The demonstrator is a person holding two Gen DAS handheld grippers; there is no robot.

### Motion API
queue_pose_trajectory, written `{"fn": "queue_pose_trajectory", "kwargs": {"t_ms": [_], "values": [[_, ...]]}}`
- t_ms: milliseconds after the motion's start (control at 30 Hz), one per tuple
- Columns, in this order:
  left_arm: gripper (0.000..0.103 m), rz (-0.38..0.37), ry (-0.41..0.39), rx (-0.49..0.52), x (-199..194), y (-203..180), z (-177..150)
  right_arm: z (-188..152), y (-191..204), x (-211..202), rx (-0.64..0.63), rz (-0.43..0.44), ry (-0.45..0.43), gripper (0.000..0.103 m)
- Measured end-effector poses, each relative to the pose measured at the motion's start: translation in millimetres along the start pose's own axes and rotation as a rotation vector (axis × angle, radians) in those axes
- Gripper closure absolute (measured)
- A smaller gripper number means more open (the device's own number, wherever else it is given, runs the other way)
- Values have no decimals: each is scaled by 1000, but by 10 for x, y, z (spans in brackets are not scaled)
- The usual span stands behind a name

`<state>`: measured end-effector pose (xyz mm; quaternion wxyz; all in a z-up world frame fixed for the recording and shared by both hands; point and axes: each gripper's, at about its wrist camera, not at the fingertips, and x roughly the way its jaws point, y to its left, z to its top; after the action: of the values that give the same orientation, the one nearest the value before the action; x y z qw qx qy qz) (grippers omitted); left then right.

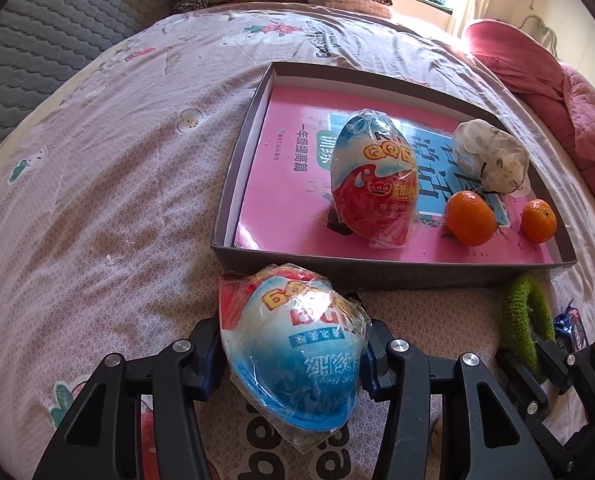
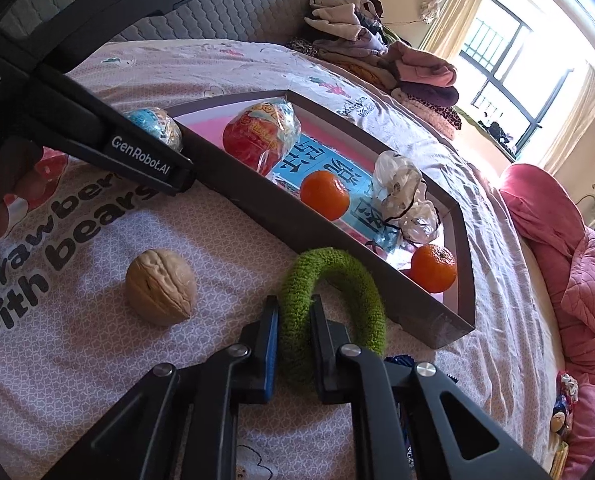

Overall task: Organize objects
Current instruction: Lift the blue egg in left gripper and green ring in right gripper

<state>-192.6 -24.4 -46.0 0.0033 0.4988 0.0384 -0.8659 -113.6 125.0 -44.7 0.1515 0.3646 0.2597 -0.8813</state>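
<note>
Egg toy: wrapped, clamped between the left gripper jaws; long axis runs roughly along the jaws, red end forward, blue end back toward the wrist.
Box: directly ahead of the left jaws, near wall just beyond the egg's tip; a lift over that wall looks like the coming move.
Green ring: one side pinched in the right gripper jaws, loop forward toward the box wall.
Inside box: second egg, two oranges, crumpled bag.
Walnut: on the bed, left of the right jaws.
Nearer arm: both at the box's near wall.
</note>
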Motion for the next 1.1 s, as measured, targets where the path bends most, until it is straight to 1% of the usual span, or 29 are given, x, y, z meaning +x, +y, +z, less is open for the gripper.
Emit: {"fn": "queue_pose_trajectory", "kwargs": {"t_ms": [533, 600, 867, 1033, 1100], "values": [[49, 8, -70, 60, -356, -144, -102, -13, -106, -143, 78, 65, -19, 89], [49, 0, -73, 63, -394, -162, -122, -15, -123, -155, 89, 75, -21, 89], [49, -2, -95, 82, -533, -228, -204, -11, -158, -233, 112, 94, -39, 89], [49, -15, -109, 90, -628, -274, -293, 1, -195, -275, 132, 101, -52, 89], [49, -7, -120, 101, -663, -300, -321, 0, -211, -294, 141, 107, -58, 89]]}}
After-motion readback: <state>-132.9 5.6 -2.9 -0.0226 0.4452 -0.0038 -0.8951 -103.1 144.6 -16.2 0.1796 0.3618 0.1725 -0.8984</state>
